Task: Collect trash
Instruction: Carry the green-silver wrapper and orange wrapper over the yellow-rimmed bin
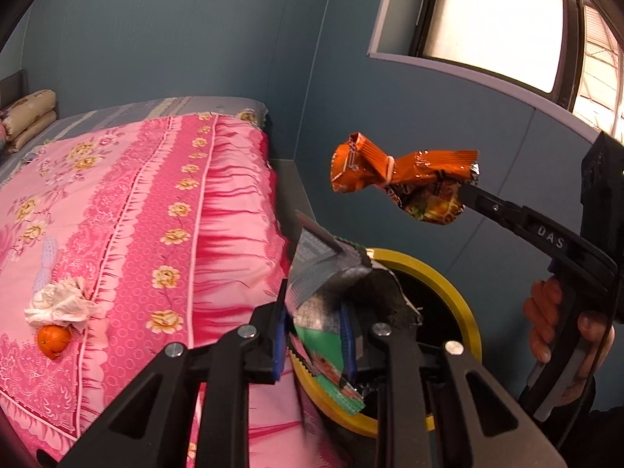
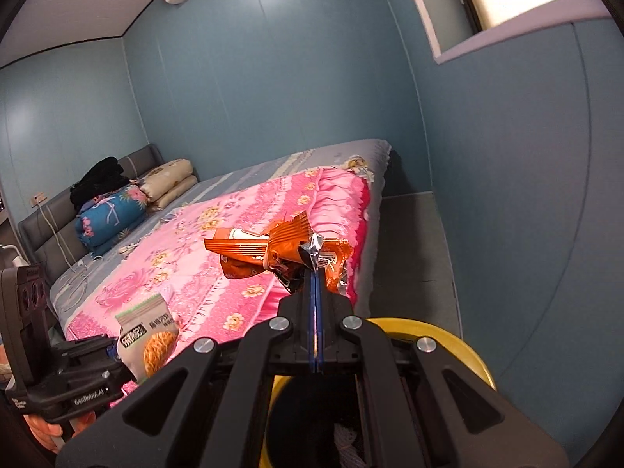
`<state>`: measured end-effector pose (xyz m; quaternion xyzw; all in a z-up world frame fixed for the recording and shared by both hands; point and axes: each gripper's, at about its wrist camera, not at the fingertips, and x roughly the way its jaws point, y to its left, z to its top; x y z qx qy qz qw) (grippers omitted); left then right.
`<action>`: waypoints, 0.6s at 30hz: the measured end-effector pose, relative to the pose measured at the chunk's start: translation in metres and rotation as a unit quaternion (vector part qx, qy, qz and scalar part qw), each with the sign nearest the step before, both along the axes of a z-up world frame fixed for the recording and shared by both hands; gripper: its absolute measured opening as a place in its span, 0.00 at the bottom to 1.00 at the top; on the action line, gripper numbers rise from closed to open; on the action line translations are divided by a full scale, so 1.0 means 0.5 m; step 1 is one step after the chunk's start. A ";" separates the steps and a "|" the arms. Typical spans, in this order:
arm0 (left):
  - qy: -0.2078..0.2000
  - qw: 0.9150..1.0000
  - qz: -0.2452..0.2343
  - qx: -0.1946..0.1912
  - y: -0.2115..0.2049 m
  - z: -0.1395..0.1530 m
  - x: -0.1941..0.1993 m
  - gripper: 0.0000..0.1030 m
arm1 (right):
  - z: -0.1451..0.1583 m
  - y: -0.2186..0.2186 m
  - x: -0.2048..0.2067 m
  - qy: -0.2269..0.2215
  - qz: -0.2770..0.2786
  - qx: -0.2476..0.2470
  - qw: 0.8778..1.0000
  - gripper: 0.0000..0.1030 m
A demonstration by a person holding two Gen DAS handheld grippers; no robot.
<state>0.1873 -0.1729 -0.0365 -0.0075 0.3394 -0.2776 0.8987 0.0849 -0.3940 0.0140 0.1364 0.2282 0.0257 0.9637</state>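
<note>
Pinching an orange wrapper, right tongs above bin.

Both wrist views look close over the yellow bin, sharing the pink bed at frame left.

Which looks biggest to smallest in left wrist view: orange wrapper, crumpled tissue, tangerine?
1. orange wrapper, held by the right gripper and nearer the camera, so its lead is unsure
2. crumpled tissue
3. tangerine
</note>
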 end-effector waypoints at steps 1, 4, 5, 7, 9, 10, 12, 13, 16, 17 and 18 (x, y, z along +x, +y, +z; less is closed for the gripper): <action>0.005 1.000 -0.004 0.000 -0.006 -0.008 -0.001 0.20 | -0.005 -0.007 0.000 0.004 -0.004 0.002 1.000 0.01; 0.016 1.000 -0.013 0.007 -0.020 -0.026 -0.003 0.20 | -0.016 -0.016 0.003 0.018 -0.011 0.003 1.000 0.01; 0.021 1.000 -0.017 0.008 -0.025 -0.032 -0.003 0.20 | -0.023 -0.020 0.004 0.024 -0.013 0.003 1.000 0.01; 0.031 0.999 -0.026 0.010 -0.037 -0.043 -0.004 0.20 | -0.035 -0.029 0.004 0.033 -0.017 0.004 0.999 0.01; 0.037 0.999 -0.033 0.013 -0.049 -0.054 -0.008 0.20 | -0.044 -0.037 0.005 0.039 -0.017 0.006 0.999 0.01; 0.039 0.998 -0.036 0.015 -0.055 -0.057 -0.010 0.20 | -0.048 -0.042 0.005 0.041 -0.017 0.009 0.999 0.01; 0.048 0.998 -0.042 0.015 -0.067 -0.066 -0.013 0.20 | -0.059 -0.050 0.008 0.048 -0.019 0.012 0.999 0.01; 0.055 0.997 -0.048 0.017 -0.075 -0.072 -0.014 0.20 | -0.065 -0.052 0.008 0.052 -0.021 0.012 0.998 0.01; 0.057 0.996 -0.057 0.025 -0.091 -0.081 -0.019 0.20 | -0.078 -0.063 0.008 0.062 -0.020 0.018 0.998 0.01; 0.058 0.996 -0.058 0.026 -0.094 -0.082 -0.019 0.20 | -0.080 -0.064 0.007 0.062 -0.020 0.019 0.998 0.01; 0.058 0.996 -0.058 0.027 -0.097 -0.083 -0.019 0.20 | -0.084 -0.067 0.010 0.063 -0.021 0.020 0.998 0.01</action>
